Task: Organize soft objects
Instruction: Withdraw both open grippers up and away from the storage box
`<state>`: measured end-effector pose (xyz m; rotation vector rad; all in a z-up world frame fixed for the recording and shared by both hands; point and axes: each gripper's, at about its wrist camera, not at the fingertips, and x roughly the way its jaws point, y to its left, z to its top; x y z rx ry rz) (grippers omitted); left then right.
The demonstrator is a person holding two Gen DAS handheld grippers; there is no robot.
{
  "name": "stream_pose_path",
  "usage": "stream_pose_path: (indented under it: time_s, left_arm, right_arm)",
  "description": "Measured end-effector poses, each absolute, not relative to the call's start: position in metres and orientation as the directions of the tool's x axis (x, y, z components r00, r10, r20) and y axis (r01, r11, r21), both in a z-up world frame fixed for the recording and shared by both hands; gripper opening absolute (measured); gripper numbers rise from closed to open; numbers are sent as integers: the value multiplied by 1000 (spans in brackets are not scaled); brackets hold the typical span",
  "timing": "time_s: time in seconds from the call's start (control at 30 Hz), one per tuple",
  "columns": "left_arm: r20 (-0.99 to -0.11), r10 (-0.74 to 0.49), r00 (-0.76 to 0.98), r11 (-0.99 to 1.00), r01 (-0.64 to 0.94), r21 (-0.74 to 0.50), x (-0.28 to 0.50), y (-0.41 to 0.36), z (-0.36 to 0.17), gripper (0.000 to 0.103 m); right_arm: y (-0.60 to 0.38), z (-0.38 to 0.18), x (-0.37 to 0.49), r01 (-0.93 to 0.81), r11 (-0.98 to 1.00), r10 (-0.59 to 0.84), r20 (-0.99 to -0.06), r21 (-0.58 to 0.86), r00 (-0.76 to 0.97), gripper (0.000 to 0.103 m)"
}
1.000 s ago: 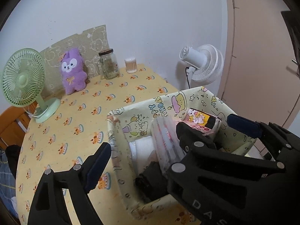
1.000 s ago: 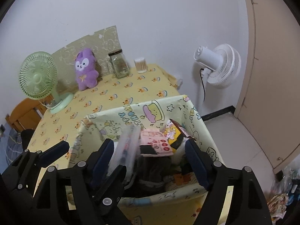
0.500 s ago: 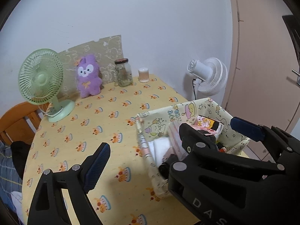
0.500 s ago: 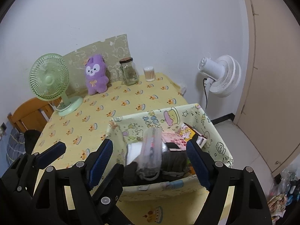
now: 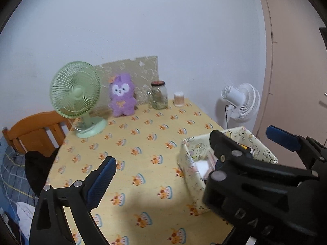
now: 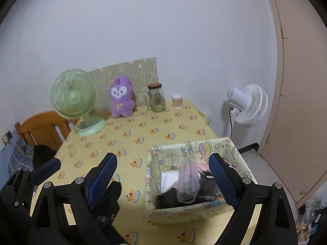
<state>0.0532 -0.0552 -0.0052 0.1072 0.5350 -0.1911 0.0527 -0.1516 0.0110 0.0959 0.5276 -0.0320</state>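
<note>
A pale yellow cartoon-print fabric bin (image 6: 194,210) (image 5: 194,185) stands at the table's near right corner. In it lie a clear plastic packet (image 6: 188,180), a white cloth (image 6: 168,179), dark cloth (image 6: 168,198) and pink packets (image 6: 202,165). A purple plush (image 5: 122,97) (image 6: 121,99) sits upright at the table's far edge. My right gripper (image 6: 162,159) hangs above and short of the bin, its jaws opening and bare. My left gripper (image 5: 163,163) is beside it over the tablecloth, its jaws also opening and bare. The right gripper hides the left gripper's right finger.
At the table's back stand a green desk fan (image 5: 76,94), a glass jar (image 5: 159,96) and a small cotton-swab pot (image 5: 178,99). A white floor fan (image 6: 247,105) is past the right edge, near a door. A wooden chair (image 5: 34,130) with dark cloth sits on the left.
Both grippers have drawn back and up from the bin, which now looks smaller and farther away. More of the tablecloth shows. Both pairs of jaws stand a little wider.
</note>
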Motion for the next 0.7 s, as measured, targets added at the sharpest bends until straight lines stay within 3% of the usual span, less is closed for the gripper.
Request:
stream_pose_path:
  time_s: [0.47, 0.7]
  left_arm:
    - [-432, -59, 900, 992, 102, 76, 25, 0, 21, 103]
    - [-418, -25, 908, 998, 50, 48, 15, 24, 22, 103]
  right_arm:
    - [-118, 41, 23, 15, 995, 24, -397, 95, 917, 102]
    - [-106, 45, 13, -10, 995, 46, -387, 97, 921, 103]
